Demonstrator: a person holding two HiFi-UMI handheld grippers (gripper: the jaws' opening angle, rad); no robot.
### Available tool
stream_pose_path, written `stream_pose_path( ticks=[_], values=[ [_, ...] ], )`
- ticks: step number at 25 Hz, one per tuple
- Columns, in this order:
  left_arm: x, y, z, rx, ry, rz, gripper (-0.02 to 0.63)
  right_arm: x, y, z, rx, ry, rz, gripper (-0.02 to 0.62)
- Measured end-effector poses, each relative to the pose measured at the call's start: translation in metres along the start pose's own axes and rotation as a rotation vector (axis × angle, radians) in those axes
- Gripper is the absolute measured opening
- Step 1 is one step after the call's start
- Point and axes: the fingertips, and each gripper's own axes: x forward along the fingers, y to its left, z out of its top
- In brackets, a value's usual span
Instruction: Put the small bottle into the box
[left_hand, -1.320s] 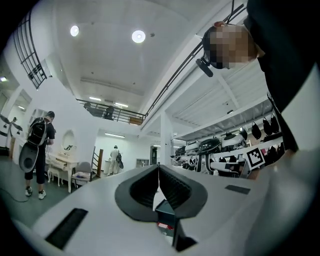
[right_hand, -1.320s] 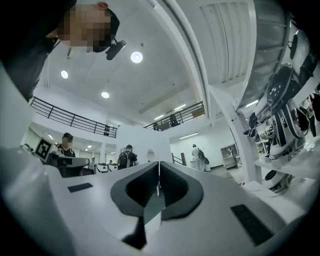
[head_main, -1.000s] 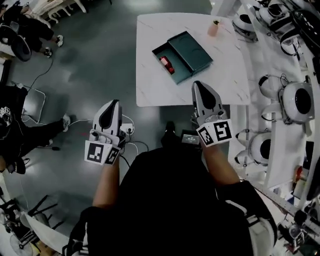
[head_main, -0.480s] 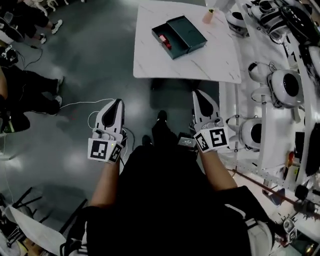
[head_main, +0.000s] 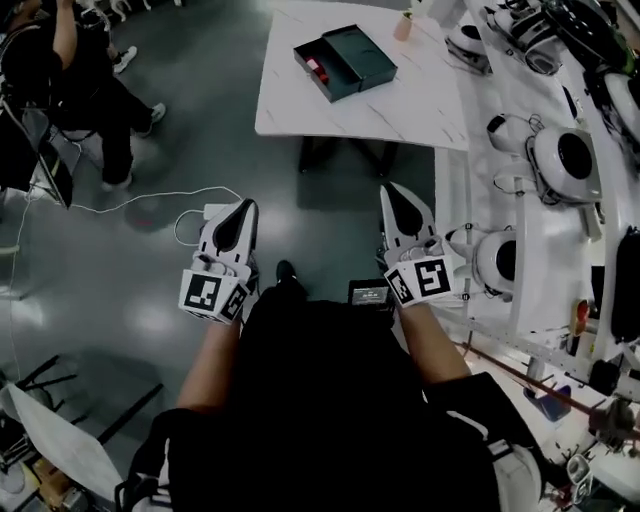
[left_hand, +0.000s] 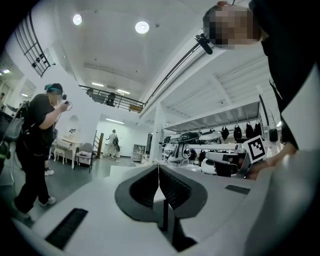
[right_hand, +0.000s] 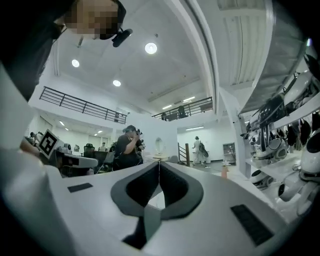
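An open dark green box (head_main: 346, 62) lies on the white table (head_main: 420, 95) far ahead of me, with a red item (head_main: 318, 69) in its left half. The small pink bottle (head_main: 403, 25) stands upright near the table's far right corner, and shows as a small shape (right_hand: 224, 171) in the right gripper view. Both grippers hang over the grey floor, well short of the table. The left gripper (head_main: 243, 206) (left_hand: 158, 171) is shut and holds nothing. The right gripper (head_main: 390, 190) (right_hand: 159, 167) is shut and empty too.
A white shelf (head_main: 545, 230) with white robot heads (head_main: 560, 160) runs along the right side. A cable and power strip (head_main: 205, 212) lie on the floor beside the left gripper. A seated person (head_main: 95, 95) is at the upper left, and a chair frame (head_main: 70, 420) at the lower left.
The table and box have slid further up and away in the head view, so I stand farther from them. Both grippers stay shut and level in front of me.
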Motion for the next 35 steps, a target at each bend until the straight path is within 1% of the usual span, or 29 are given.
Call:
stream_pose_path(
  ticks=[2, 4, 9, 11, 13, 16, 18, 21, 24, 28, 31, 35],
  values=[
    [-0.004, -0.019, -0.003, -0.021, 0.009, 0.015, 0.017, -0.020, -0.002, 0.005, -0.004, -0.007, 0.025, 0.034],
    [-0.012, -0.047, -0.005, -0.025, -0.002, 0.027, 0.018, -0.048, -0.005, 0.005, -0.019, -0.003, 0.051, 0.034],
    [-0.039, -0.125, -0.025, -0.001, -0.009, 0.039, 0.017, -0.134, -0.016, -0.027, 0.042, 0.069, 0.079, 0.034],
    [-0.051, -0.145, -0.030, 0.012, -0.005, 0.045, 0.017, -0.156, -0.019, -0.038, 0.063, 0.085, 0.079, 0.034],
    [-0.061, -0.156, -0.035, 0.014, 0.009, 0.054, 0.017, -0.169, -0.020, -0.044, 0.082, 0.090, 0.079, 0.034],
    [-0.071, -0.163, -0.037, 0.006, 0.028, 0.060, 0.017, -0.180, -0.018, -0.046, 0.097, 0.090, 0.082, 0.034],
    [-0.072, -0.163, -0.032, 0.017, 0.021, 0.051, 0.018, -0.182, -0.017, -0.044, 0.105, 0.088, 0.064, 0.034],
    [-0.068, -0.161, -0.022, 0.032, 0.001, 0.017, 0.018, -0.184, -0.018, -0.036, 0.102, 0.087, 0.030, 0.034],
    [-0.067, -0.162, -0.026, 0.035, 0.011, -0.016, 0.017, -0.183, -0.011, -0.030, 0.075, 0.095, 0.033, 0.034],
    [-0.071, -0.155, -0.029, 0.000, 0.029, -0.058, 0.018, -0.174, 0.000, -0.027, 0.062, 0.101, 0.022, 0.032],
    [-0.080, -0.140, -0.026, -0.041, 0.026, -0.059, 0.017, -0.167, 0.013, -0.028, 0.070, 0.111, 0.027, 0.032],
    [-0.087, -0.127, -0.020, -0.033, 0.016, -0.057, 0.017, -0.163, 0.025, -0.034, 0.075, 0.132, 0.035, 0.033]
  ],
)
